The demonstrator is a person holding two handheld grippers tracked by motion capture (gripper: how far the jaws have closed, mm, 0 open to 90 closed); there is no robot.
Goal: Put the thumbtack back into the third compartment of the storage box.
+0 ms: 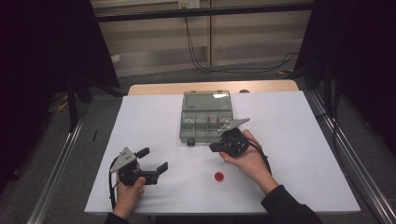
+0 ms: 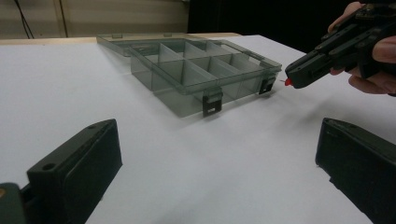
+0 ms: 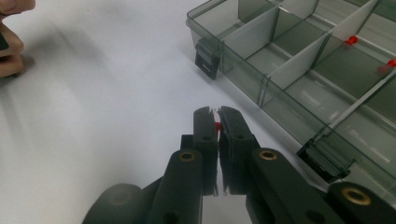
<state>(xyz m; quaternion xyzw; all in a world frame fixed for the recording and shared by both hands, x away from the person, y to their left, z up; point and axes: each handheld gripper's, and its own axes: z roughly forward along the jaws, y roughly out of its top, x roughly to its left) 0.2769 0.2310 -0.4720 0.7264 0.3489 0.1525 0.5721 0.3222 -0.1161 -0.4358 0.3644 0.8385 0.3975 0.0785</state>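
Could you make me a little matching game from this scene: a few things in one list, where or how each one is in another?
Things:
1. left tongs
2. right tongs
3. compartment box
4. red cap

States:
A. lid swung open
B. lying loose on the white table
C. jaws apart, holding nothing
D. pinching a small red pin

Pairs: 1-C, 2-D, 3-A, 4-B
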